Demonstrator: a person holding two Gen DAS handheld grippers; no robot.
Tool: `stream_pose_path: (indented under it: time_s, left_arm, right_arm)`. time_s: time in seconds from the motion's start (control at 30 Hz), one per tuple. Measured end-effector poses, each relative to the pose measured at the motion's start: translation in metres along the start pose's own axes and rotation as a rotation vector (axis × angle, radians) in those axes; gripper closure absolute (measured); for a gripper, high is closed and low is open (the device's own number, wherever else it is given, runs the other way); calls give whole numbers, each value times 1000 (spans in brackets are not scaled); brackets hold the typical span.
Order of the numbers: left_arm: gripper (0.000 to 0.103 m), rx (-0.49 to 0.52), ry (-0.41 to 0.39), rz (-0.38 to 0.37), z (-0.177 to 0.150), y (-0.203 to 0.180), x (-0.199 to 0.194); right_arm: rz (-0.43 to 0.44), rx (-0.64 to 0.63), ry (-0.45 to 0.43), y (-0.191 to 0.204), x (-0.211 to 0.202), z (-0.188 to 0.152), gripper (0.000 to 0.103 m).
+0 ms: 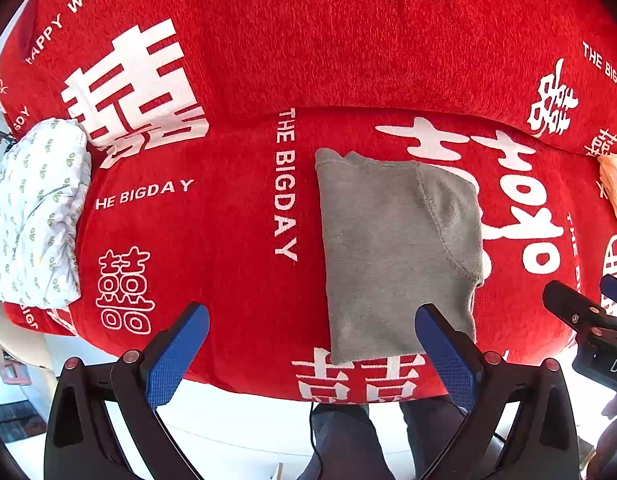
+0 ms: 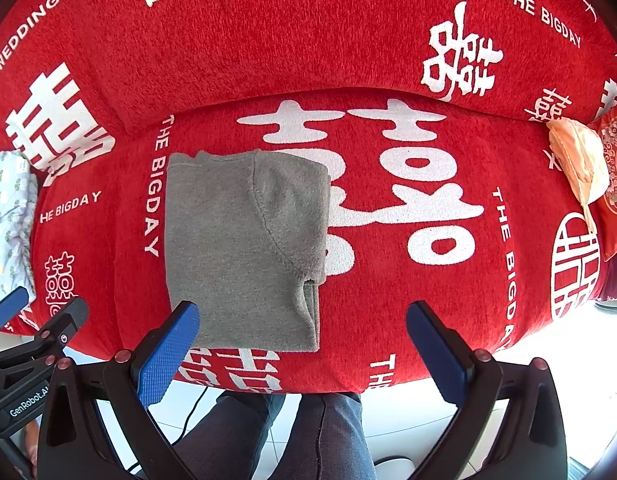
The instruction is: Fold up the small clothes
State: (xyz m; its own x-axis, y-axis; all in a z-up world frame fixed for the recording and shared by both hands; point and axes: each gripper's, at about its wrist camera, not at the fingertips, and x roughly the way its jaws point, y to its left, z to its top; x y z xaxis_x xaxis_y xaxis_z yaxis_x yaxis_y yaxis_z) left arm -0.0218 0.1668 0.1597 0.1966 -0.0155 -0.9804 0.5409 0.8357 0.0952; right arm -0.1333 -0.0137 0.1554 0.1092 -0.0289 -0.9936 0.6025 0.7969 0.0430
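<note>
Both grippers, left [image 1: 312,344] and right [image 2: 302,340], hang spread wide and empty just above the near edge of the folded grey garment [image 2: 244,248] (lying flat on the red cover [image 2: 388,300]).

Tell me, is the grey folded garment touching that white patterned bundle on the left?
Apart. The left wrist view shows a wide stretch of red cover between the grey garment and the white patterned bundle.
</note>
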Motion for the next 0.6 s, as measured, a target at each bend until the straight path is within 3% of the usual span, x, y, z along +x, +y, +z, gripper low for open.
stream_pose_path:
  time_s: [0.6]
  left_arm:
    - [0, -10, 13, -16, 2, 8, 2]
  right_arm:
    - [0, 2, 1, 0, -1, 0, 0]
